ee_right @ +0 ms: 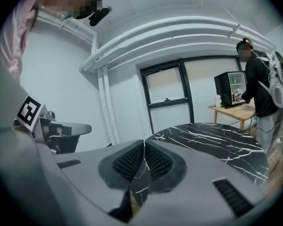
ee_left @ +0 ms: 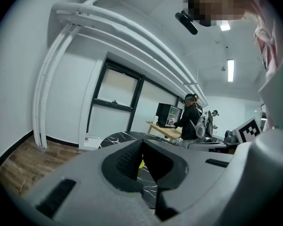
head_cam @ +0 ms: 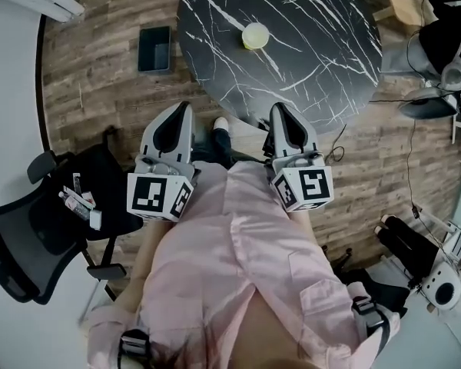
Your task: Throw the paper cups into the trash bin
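**Head view, with both gripper views: approach stage, before any grasp.** The left tool and the right tool are held side by side in front of the person's torso. Both point towards the round black marble-patterned surface. In each tool's own view the ribbed pads meet at the tips with nothing between them, so both tools are clenched and empty.

The only paper cup in view is pale yellow. It stands upright on the surface, a little way in from the left edge and well apart from both tools. In the left gripper view a sliver of the same yellow shows through the hollow behind the meeting jaw tips, which suggests that this tool is roughly lined up with the cup.

A dark rectangular trash bin, seen from above, sits on the wood floor just beside the surface's left edge and is open at the top. Its place near the cup probably keeps the carry short.

A black office chair stands to the person's left, clear of that path.

Judged stage: nothing has been picked up or thrown away. Whichever tool takes the cup will first have to open wide enough to pass around the rim. A light squeeze seems wise, because thin paper walls crumple easily.
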{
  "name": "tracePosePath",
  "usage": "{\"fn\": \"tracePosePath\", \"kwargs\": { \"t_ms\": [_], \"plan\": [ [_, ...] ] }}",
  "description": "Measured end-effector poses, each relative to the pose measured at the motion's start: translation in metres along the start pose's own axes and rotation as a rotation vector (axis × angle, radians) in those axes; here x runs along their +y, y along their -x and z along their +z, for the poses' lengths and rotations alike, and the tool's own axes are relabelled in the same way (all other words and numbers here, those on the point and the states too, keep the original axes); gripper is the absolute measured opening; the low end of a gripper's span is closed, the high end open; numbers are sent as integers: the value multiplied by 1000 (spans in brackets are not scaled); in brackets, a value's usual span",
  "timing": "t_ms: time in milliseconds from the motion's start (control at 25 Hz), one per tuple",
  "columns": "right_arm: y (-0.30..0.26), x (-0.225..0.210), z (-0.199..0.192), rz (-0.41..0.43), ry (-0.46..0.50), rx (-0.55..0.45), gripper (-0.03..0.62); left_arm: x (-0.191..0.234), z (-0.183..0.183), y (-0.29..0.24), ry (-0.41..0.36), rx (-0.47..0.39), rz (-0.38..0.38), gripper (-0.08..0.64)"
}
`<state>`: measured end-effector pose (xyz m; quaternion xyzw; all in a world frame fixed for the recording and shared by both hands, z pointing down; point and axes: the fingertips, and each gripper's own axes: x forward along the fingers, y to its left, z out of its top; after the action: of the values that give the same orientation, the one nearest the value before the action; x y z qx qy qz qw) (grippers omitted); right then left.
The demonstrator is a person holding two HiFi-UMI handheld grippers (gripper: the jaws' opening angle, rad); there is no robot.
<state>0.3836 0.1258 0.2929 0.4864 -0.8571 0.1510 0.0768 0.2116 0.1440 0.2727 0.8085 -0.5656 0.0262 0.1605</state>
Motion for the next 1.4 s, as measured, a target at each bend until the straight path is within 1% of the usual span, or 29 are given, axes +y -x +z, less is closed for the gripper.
{"fn": "tracePosePath", "kwargs": {
  "t_ms": [320,680,1080,1400],
  "plan": [
    [-5,-13,0,-10,-15,6,31,-1,2,-13,1,13,4,15],
    [-19,-23,7,-86,-44,7,31,8,14,-40,-5,36,-63,15],
    [-53,-15,23,-180,-68,9,31,45,36,-72,-3,61,-150,15],
    [-91,5,28,-220,-76,8,31,88,45,-87,-6,77,-192,15]
  ]
}}
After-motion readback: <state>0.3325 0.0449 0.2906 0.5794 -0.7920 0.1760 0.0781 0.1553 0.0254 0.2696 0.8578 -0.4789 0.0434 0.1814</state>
